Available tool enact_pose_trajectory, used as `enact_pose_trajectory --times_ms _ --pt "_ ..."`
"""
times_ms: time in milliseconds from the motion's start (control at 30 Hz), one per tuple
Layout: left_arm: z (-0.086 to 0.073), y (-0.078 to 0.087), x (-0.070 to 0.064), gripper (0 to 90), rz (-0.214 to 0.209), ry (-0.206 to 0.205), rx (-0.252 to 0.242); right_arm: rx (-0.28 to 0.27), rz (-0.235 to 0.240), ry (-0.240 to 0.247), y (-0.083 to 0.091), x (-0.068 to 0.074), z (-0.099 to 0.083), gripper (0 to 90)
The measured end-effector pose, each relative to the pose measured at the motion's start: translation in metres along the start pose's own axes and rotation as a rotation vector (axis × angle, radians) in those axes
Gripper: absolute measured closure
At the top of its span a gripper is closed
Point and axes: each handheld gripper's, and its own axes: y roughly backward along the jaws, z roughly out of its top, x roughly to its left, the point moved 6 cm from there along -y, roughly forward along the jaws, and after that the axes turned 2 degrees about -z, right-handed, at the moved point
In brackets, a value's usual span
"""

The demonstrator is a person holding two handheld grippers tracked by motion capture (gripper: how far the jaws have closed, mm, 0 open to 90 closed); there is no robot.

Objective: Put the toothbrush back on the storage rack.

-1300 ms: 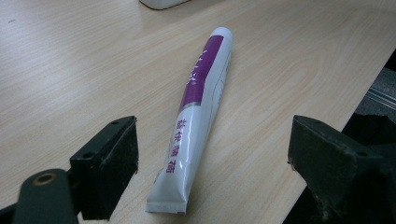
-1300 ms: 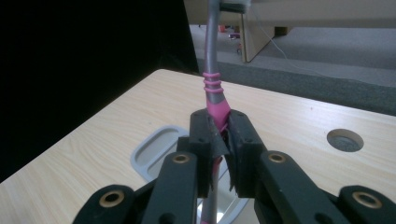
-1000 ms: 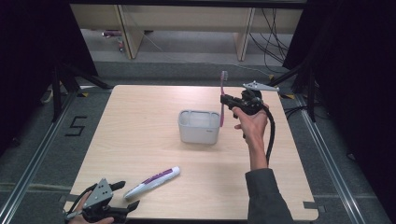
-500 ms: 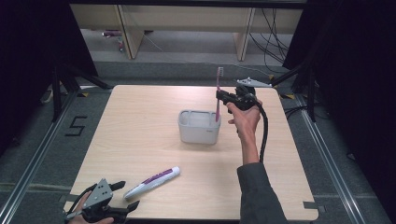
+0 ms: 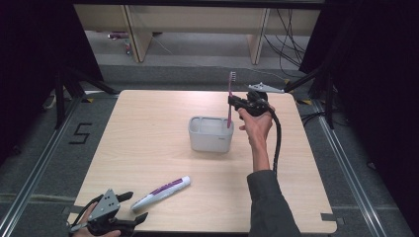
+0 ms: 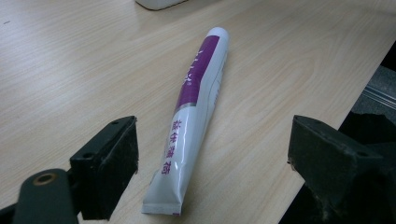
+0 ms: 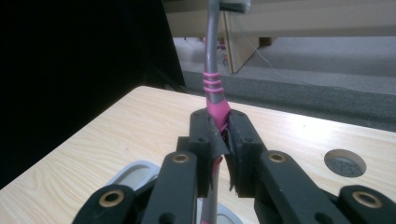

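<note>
Glossy plastic toothpaste tube (image 6: 194,121) on matt pale wood-grain table (image 5: 148,143).

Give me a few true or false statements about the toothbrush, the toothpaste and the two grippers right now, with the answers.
1. The right gripper is shut on the toothbrush. True.
2. The toothbrush lies flat on the table. False: it stands upright, its lower end in the grey holder.
3. The left gripper is open. True.
4. The left gripper clamps the toothpaste tube. False: the tube lies on the table between its open jaws.
5. The toothpaste tube is inside the holder. False: it lies on the table, apart from it.
</note>
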Motion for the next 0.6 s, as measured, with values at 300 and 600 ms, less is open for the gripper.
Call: enact_pose_trajectory --times_ms 300,600 --pt "0.0 0.0 0.0 15.4 -0.002 0.0 0.0 0.023 -0.007 0.013 -0.01 -0.003 -0.014 81.3" --pt "-0.001 0.0 0.0 15.4 -0.007 -0.003 0.015 0.03 -0.006 0.005 -0.013 -0.006 -0.025 81.3"
